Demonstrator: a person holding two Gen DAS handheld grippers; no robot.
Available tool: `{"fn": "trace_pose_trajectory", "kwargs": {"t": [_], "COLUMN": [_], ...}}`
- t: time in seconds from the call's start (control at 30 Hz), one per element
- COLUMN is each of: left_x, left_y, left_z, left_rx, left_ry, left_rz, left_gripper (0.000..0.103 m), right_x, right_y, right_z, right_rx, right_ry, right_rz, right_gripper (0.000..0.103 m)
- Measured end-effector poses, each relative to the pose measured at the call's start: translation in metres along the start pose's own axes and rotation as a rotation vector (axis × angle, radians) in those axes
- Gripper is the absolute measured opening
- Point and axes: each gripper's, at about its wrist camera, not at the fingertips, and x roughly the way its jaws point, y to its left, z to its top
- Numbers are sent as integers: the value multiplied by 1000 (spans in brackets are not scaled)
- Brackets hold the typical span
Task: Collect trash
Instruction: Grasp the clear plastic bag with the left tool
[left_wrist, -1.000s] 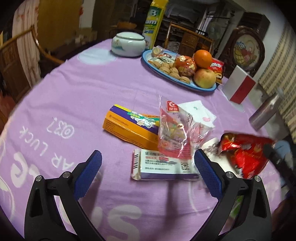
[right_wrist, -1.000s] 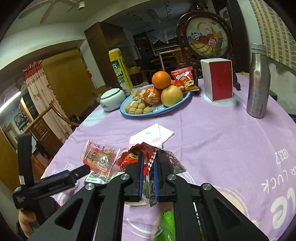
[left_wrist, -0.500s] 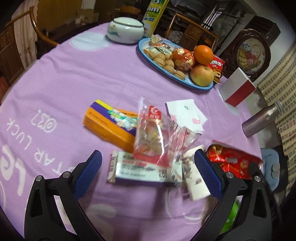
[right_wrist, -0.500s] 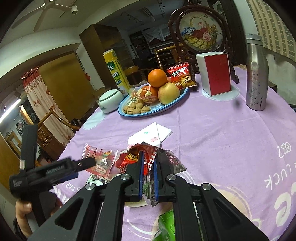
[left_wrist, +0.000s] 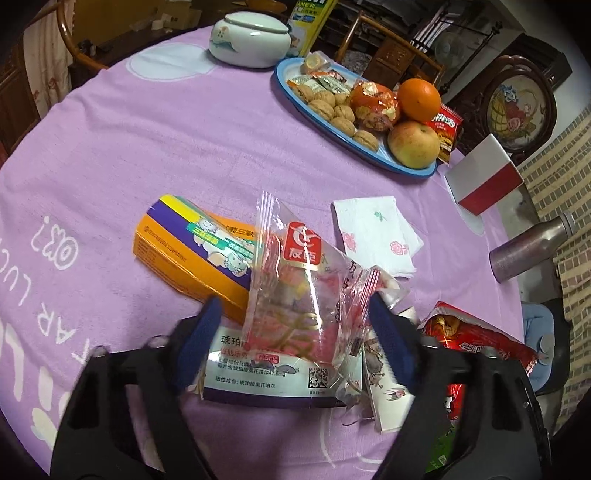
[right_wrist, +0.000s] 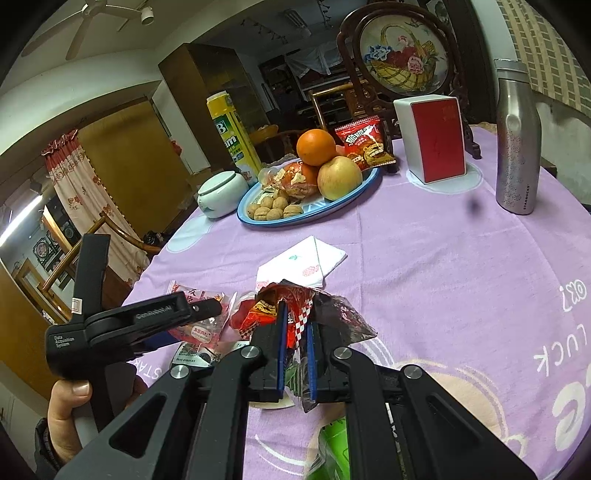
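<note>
While left tongs narrow around clear snack wrapper, pads not yet pressing, we centre on its crumpled body atop white medicine box, beside orange box on counter. Right tongs clamped on red chip bag; we hold steady.

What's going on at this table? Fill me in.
A person is clearing trash off a purple-clothed table with a handheld gripper in each hand. The right gripper is shut on a crumpled red snack bag. The left gripper has just been closing around a clear red-printed wrapper lying on a white medicine box; its pads do not yet press it. An orange box, a paper napkin and a fruit plate sit beyond.
</note>
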Motion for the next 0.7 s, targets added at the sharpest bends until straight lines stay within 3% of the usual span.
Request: {"fn": "trace_pose_trajectory", "kwargs": {"t": [0.03,0.1,0.2,0.5,0.7], "left_x": [0,-3,-19,-83,-122], "left_y": [0,1,1,11,39], "left_z": [0,-2,-5,-37,-80], "left_rx": [1,6,17,41,50], "left_ry": [1,-6,-56,-168,-213], "left_rz": [-2,-14,0,-10,9], "left_gripper": [63,39,30,25,25], "right_x": [0,0,-2,-14,-25], "right_y": [0,0,0,13,36], "right_z": [0,0,0,-3,-13], "right_rx": [0,1,1,-58,-117], "right_ry": [0,-3,-9,-47,-36], "right_rz": [0,1,2,18,127], "right_gripper": [10,10,10,10,9]}}
